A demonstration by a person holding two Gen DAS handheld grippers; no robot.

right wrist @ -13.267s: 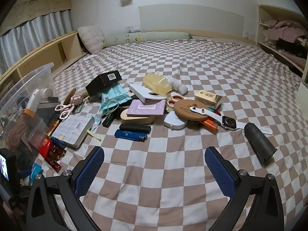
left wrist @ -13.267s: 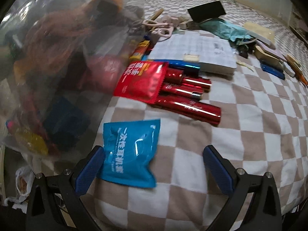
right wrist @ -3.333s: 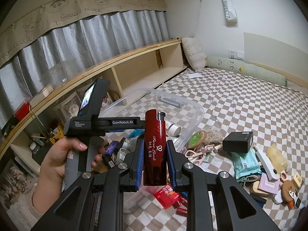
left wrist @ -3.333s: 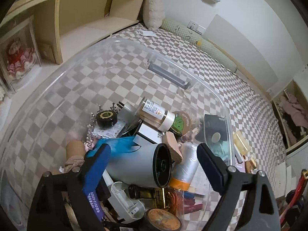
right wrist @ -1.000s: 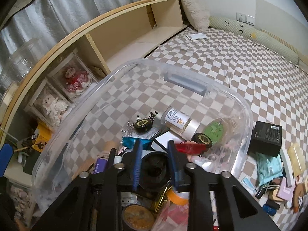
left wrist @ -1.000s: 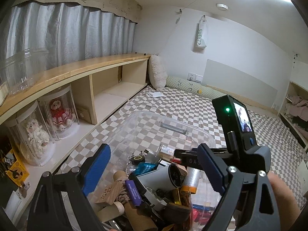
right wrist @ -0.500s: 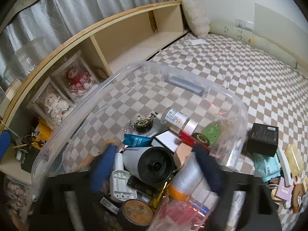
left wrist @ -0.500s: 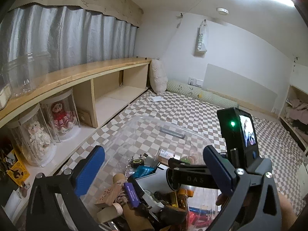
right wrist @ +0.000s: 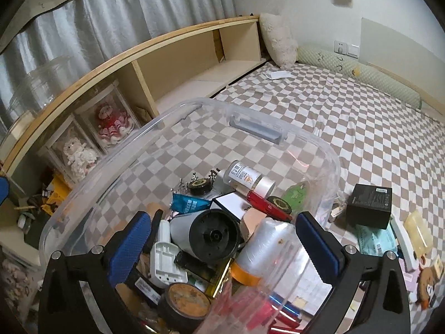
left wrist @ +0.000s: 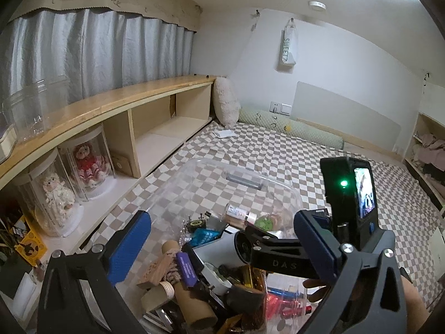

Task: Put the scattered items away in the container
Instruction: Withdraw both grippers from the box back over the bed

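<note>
red tube (right wrist: 267, 204) now inside container (right wrist: 194, 117)

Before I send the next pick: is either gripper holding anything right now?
No. The left gripper and right gripper are both open and empty above the clear bin.

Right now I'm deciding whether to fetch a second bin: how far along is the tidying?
The clear container already holds many items, a red tube included. Both the right gripper and the left gripper are open and empty. A black box and other items remain on the bed.
</note>
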